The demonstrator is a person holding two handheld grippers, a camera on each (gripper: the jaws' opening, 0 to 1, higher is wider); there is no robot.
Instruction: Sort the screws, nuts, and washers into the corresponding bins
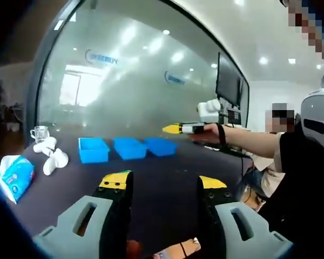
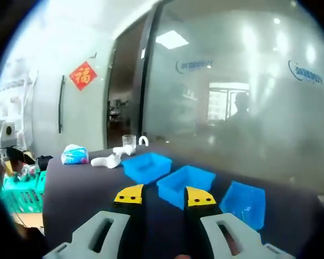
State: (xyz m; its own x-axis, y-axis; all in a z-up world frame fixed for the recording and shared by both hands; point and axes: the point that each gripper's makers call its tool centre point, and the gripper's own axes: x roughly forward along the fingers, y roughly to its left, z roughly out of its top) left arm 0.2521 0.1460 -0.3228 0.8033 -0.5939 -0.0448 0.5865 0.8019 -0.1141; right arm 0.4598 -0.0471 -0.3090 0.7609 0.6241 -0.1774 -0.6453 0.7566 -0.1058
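Above the tabletop (image 1: 162, 183), both tools hover released: left tool (image 1: 163, 181), right tool (image 2: 164, 197) over bins (image 2: 186, 183) at 12 o'clock.

The left gripper view looks from low over the dark table (image 1: 167, 178) toward three blue bins (image 1: 128, 148) well ahead of its jaws. The right gripper view faces those bins (image 2: 186, 183) from nearer, just beyond its jaws. Both views share the frosted glass wall (image 1: 135, 86).

An office: a frosted glass partition (image 2: 243, 108) bearing printed logos (image 2: 194, 66), recessed ceiling lights (image 1: 263, 60), a wall-mounted monitor (image 1: 228, 82), a dark desk (image 1: 162, 178), and a red paper decoration (image 2: 82, 75) beside a glass door (image 2: 124, 97).
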